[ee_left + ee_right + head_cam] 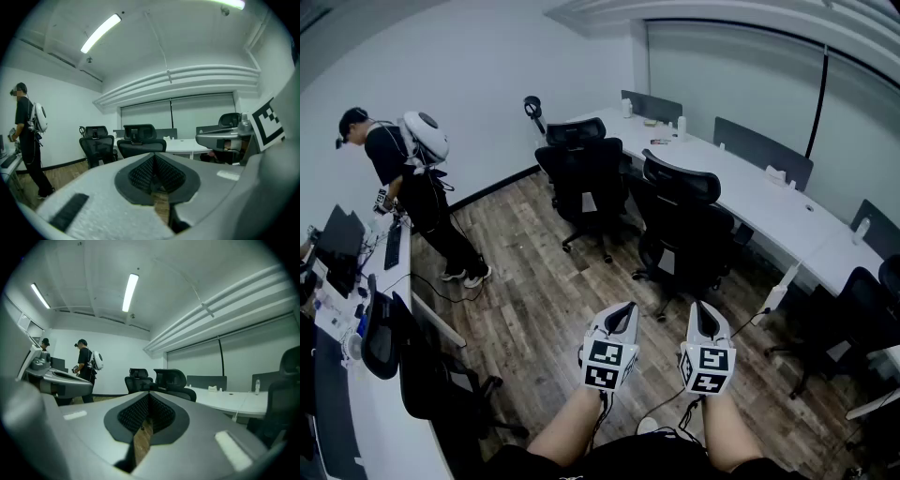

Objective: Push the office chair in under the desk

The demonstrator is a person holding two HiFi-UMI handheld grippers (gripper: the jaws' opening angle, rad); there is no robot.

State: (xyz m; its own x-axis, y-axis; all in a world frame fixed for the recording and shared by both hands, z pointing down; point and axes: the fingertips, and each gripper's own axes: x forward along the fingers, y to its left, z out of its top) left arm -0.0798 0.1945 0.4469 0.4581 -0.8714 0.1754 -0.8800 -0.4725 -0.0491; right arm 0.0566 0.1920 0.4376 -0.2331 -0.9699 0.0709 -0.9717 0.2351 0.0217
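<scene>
Two black office chairs stand out from the long white desk: the nearer chair and a farther chair. Both grippers are held side by side over the wooden floor, short of the nearer chair. My left gripper is shut with nothing between its jaws. My right gripper is shut and empty too. In the left gripper view the left gripper points at both chairs, the nearer chair ahead. The right gripper points at the nearer chair in the right gripper view.
A person with a white backpack stands at the left desk, which holds monitors and a keyboard. Another black chair sits at that desk. More chairs stand at the right. Cables run across the floor.
</scene>
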